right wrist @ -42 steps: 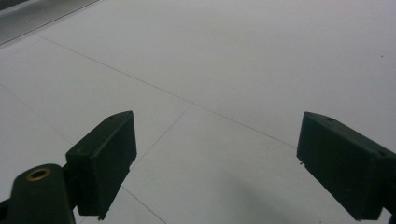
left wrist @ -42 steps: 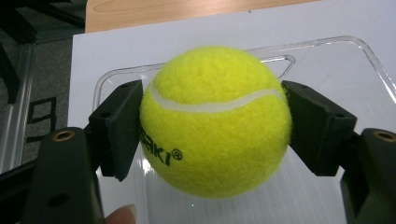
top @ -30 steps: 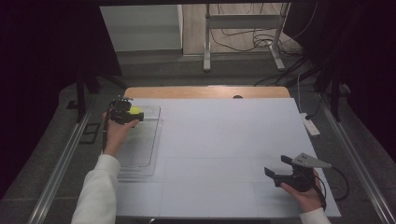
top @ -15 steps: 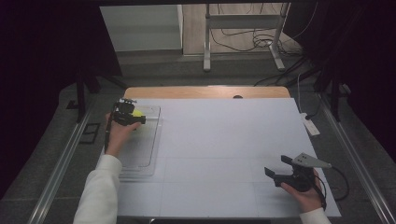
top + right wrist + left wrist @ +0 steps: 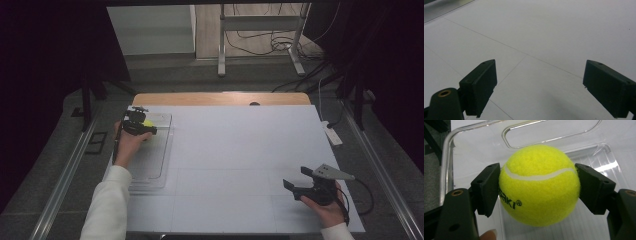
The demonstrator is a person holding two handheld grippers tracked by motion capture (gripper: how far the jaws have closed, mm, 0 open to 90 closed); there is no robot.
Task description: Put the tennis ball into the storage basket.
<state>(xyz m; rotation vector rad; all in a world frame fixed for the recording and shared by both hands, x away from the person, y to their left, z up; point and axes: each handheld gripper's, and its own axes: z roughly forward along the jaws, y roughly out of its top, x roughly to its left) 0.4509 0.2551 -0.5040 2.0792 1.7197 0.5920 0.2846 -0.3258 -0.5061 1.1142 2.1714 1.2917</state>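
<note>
Since a second ago my left gripper point(image 5: 142, 125) has shifted only slightly over the far end of the clear plastic tray point(image 5: 160, 172); the right one has not moved.

Left gripper view: both jaws are clamped on the yellow tennis ball point(image 5: 539, 185), one pad against each side, white seam running across the top, black lettering low on the near left. I note the ball is held above the tray's ribbed floor; the tray's handle cut-out point(image 5: 551, 131) lies beyond it. A fingertip point(image 5: 488, 235) shows at the bottom edge.

High view: the ball point(image 5: 148, 121) is a yellow spot at the gripper's tip, at the far left part of the white table point(image 5: 240, 150), above the tray's far end. My left hand point(image 5: 130, 145) and white sleeve point(image 5: 107, 205) reach up from the lower left.

Right gripper point(image 5: 296, 182): near the front right corner of the table, held in my right hand point(image 5: 325, 207), well apart from the tray. Right gripper view shows its jaws spread wide with nothing between them, bare white tabletop point(image 5: 544, 37) with thin seam lines beneath.
</note>
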